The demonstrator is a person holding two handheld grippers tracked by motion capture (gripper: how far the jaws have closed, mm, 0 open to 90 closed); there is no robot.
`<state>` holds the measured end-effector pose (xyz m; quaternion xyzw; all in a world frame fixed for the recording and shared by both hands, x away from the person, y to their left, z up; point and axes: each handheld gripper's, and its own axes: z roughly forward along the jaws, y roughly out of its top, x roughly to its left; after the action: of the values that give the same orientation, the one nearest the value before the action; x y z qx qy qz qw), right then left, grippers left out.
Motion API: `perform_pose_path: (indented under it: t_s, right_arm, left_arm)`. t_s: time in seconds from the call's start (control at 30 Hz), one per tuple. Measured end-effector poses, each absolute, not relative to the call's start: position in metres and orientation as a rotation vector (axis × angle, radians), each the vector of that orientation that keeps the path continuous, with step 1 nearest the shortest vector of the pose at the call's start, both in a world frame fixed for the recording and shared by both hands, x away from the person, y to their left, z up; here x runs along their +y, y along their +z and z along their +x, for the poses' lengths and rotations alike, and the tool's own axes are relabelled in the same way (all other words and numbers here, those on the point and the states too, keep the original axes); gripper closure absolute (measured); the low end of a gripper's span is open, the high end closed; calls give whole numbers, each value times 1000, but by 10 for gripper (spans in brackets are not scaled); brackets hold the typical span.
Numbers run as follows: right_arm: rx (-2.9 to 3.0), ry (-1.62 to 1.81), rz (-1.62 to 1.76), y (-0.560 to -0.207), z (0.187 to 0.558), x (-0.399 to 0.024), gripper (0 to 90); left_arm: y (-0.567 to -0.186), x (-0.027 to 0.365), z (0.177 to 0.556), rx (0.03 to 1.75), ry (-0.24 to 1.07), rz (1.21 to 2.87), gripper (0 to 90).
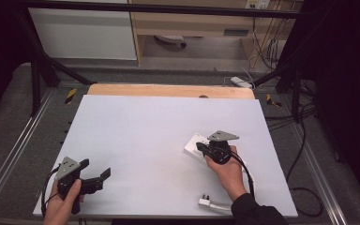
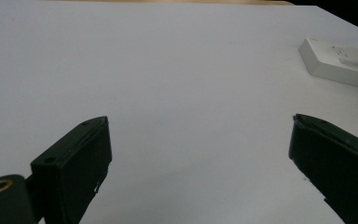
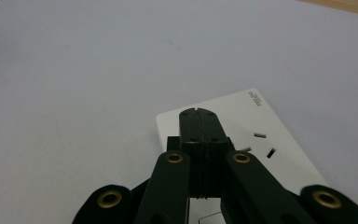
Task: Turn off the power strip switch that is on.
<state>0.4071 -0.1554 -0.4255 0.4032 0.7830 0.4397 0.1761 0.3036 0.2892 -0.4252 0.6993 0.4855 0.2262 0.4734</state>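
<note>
The white rectangular plastic power strip (image 1: 194,146) lies right of centre on the white worktop (image 1: 145,136), under the right claw (image 3: 199,114), whose jaws are closed, gripping nothing. It looks rigid, light and smooth; best gripped across its long edges. The left claw (image 1: 96,176), lower left, gapes wide, empty.

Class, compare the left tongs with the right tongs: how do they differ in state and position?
The left tongs stand wide open; the right tongs are shut, with nothing between them. The left tongs hang over bare table; the right tongs sit above the white power strip. Both are black and hand-held.
</note>
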Motion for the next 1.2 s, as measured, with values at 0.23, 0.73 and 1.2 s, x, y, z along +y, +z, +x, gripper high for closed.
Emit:
perform_pose_path:
  t_s: [0.23,0.73,1.2]
  right_arm:
    - [2222,1229,1164,-428,408,-155,900]
    - [2227,1206,1189,-433,411,-156,900]
    - [2235,1196,1193,-436,412,-154,900]
  left_arm:
    - [-425,289,304,1186,554,1711,59]
    - [-425,289,304,1181,557,1718,59]
    - [-425,288,304,1180,554,1718,60]
